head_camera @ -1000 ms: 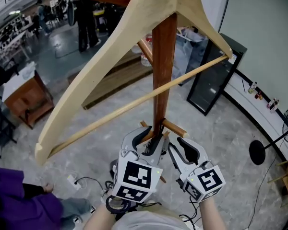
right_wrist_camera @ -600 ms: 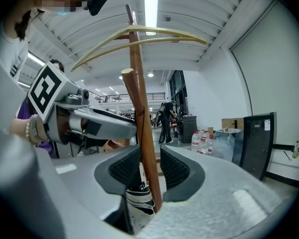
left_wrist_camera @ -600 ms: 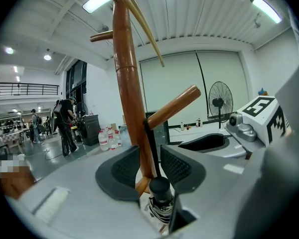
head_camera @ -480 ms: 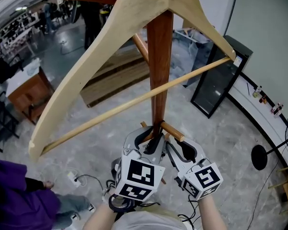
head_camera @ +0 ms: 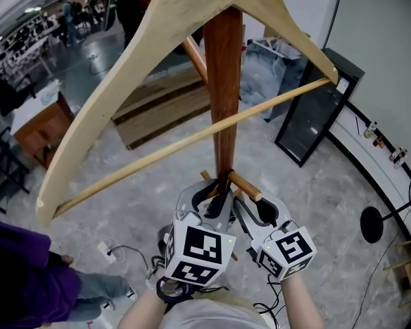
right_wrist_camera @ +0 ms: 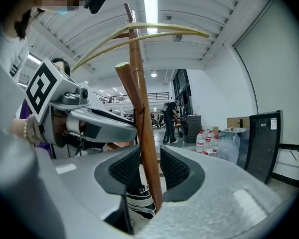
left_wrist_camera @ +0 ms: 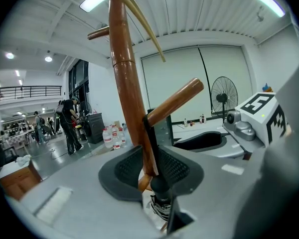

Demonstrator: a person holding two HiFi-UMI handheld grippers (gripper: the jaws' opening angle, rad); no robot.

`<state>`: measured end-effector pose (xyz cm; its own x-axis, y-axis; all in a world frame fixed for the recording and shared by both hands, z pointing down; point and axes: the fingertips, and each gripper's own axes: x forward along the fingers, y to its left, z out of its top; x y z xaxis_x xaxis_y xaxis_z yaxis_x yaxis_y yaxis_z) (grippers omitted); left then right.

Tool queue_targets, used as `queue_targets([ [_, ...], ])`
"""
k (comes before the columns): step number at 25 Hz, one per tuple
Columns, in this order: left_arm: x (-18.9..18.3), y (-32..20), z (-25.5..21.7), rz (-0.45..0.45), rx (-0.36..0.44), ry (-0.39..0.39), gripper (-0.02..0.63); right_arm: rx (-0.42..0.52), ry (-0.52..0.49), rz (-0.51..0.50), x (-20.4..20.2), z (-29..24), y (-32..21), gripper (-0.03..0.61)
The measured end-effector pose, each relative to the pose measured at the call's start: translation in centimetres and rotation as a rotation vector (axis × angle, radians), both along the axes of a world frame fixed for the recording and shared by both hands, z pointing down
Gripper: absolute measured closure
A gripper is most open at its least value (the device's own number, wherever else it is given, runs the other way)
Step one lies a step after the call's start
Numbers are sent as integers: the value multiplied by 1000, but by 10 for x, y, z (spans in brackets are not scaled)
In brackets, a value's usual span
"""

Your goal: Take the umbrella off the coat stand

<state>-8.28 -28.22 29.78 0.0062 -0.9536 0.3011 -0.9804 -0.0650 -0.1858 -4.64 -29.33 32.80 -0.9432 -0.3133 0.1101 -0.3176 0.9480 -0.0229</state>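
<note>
Folding umbrella (left_wrist_camera: 162,203) suspended from the coat stand (head_camera: 222,101): a thin black strap (left_wrist_camera: 148,138) is looped over an upward-slanting peg (left_wrist_camera: 174,101), and the umbrella's black end with its striped, bunched fabric hangs just below, close against the pole. A large wooden hanger (head_camera: 157,53) sits at the top of the stand, well above. The left gripper (left_wrist_camera: 150,166) straddles the pole and strap; its jaws have just been closing and now stand narrow, with no firm press on either visible. The right gripper (right_wrist_camera: 149,168) has its jaws spread to either side of a wooden member of the stand, the umbrella's fabric showing beneath them. Handling, as judged: the umbrella is probably light, its rolled canopy soft and yielding, its core and end cap stiff; the strap is limp and must be lifted up along the peg's slope to slip over the tip. The rigid black end, or the body just under it, likely offers the surest hold, since fabric alone may slide. No brand or label is legible; the grippers' cubes carry only square markers.
</note>
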Motion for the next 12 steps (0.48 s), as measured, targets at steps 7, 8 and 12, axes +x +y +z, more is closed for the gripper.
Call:
queue_targets([
  [7,2,0,3,-1,-12,-6,549,-1,0,-23,-6,1,1,456],
  [8,3,-1,3,0,-15,-7,560,-1,1,-26,-7,1,1,456],
  [12,3,-1,2,3,-20,-3,586,3,1,-37,-11,-2,3,456],
])
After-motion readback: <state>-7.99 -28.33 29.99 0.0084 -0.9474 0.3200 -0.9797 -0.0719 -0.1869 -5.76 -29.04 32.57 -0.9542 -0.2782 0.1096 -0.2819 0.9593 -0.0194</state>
